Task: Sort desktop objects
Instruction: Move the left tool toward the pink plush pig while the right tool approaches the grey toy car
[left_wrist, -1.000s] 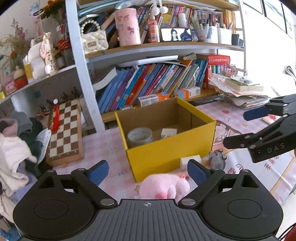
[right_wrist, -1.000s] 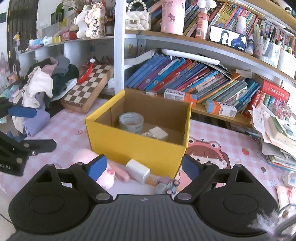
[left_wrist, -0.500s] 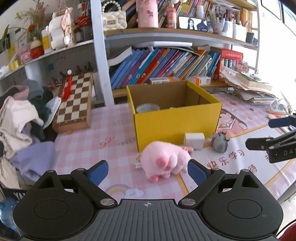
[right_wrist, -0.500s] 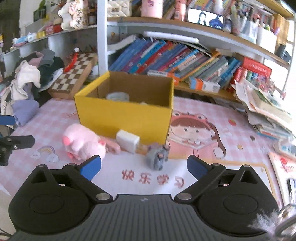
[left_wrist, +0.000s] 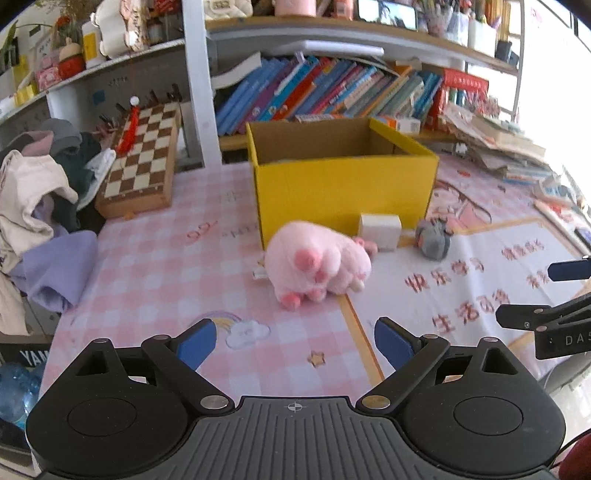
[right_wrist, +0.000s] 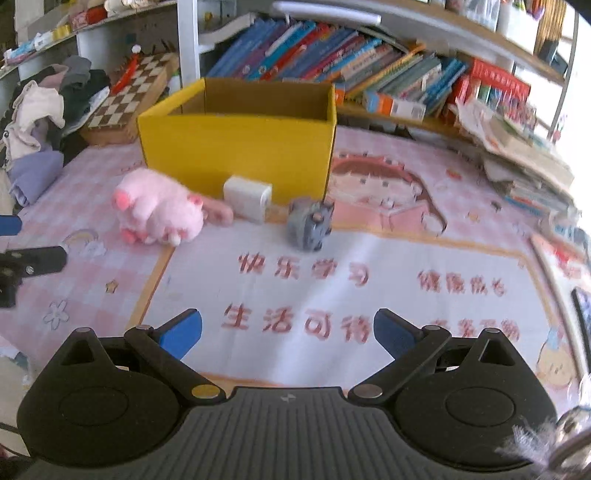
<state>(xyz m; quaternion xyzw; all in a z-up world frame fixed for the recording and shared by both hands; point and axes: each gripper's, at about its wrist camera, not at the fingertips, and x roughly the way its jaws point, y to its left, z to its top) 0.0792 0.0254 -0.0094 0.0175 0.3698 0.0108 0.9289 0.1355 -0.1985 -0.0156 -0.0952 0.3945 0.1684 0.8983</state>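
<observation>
Quickly, by view:
left wrist / tool: left tool (left_wrist: 293, 341) fingers spread apart, nothing between them, hanging over the pink checked counter (left_wrist: 147, 266).
left wrist / things: pink plush pig (left_wrist: 317, 264) lies just in front of the yellow cardboard box (left_wrist: 343, 186); white charger block (left_wrist: 380, 230) close against the box front; grey plush mouse (left_wrist: 433, 239) beside it.
left wrist / handling: pig looks soft, light, squashy; judged best pinched across the body. Charger looks stiff and smooth, so take it by the flat sides.
left wrist / change: camera farther back and lower than half a second ago; box interior no longer visible.
right wrist / tool: right tool (right_wrist: 288, 332) fingers apart, empty.
right wrist / things: pig, charger, mouse on the counter outside the box.
right wrist / change: view lower, box contents hidden; toys unmoved.
</observation>
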